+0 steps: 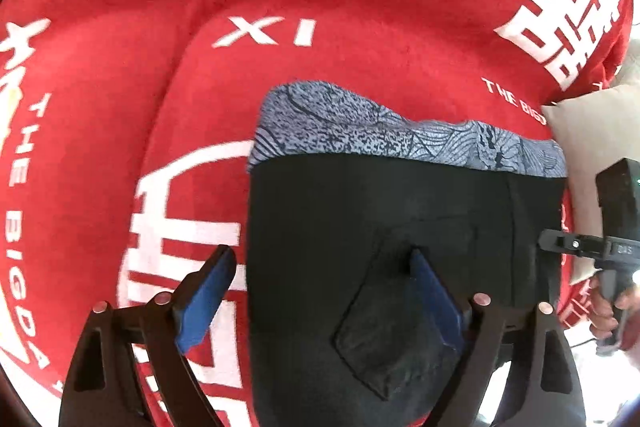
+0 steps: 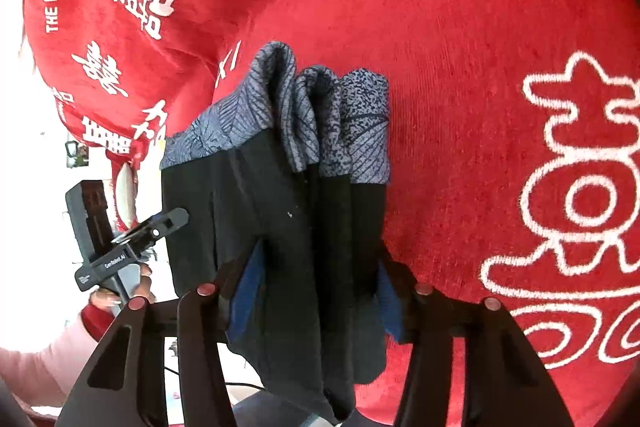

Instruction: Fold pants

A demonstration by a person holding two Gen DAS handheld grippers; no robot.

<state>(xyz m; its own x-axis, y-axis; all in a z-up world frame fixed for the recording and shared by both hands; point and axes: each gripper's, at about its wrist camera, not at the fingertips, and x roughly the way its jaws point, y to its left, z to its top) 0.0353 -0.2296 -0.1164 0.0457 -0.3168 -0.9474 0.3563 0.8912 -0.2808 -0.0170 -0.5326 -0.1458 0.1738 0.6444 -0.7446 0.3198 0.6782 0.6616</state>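
The black pants (image 1: pixel 400 227) with a blue-grey patterned band (image 1: pixel 360 131) lie folded on the red blanket (image 1: pixel 200 87). My left gripper (image 1: pixel 322 263) is open; one finger is over the blanket, the other over the pants near the back pocket (image 1: pixel 384 339). In the right wrist view the pants (image 2: pixel 280 227) hang in bunched folds with the patterned band (image 2: pixel 320 107) at the far end. My right gripper (image 2: pixel 320 267) has its jaws wide, with the fabric between the blue pads (image 2: pixel 248 291). The other gripper (image 2: pixel 132 243) shows at left.
The red blanket with white characters (image 2: pixel 480 67) covers a soft mounded surface. A beige cushion (image 1: pixel 592 147) lies at the right edge. The right gripper and the hand holding it (image 1: pixel 600 251) show beside the pants. A bright white floor area (image 2: pixel 24 107) lies at left.
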